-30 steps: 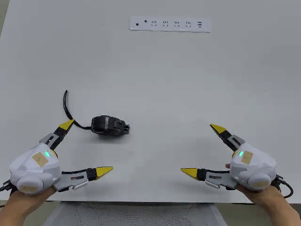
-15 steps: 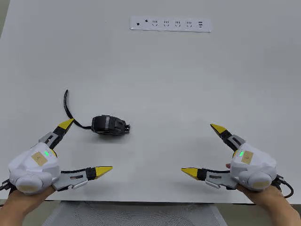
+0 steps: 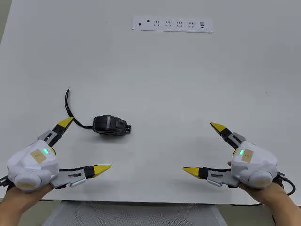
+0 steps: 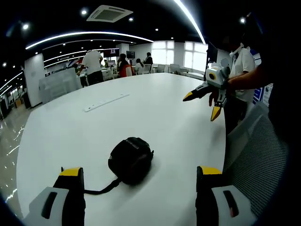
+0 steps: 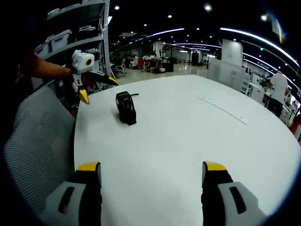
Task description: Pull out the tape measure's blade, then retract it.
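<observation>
Tape measure: the compact black tape measure case (image 3: 111,125) lies flat on the table, left of centre and toward the near side, blade wound in.
Strap: a thin black cord (image 3: 69,107) runs from the case's left end and curls away to the far left.
Left claw: the white left gripper with yellow-tipped jaws (image 3: 84,146) hovers at the near left, close to the case, jaws spread wide and released, grasping nothing.
Right claw: the matching right gripper (image 3: 203,149) is at the near right, well apart from the case, likewise splayed and empty.
Surface: a broad white table (image 3: 164,84).
Far side: a long white power strip (image 3: 172,24) lies flat.
</observation>
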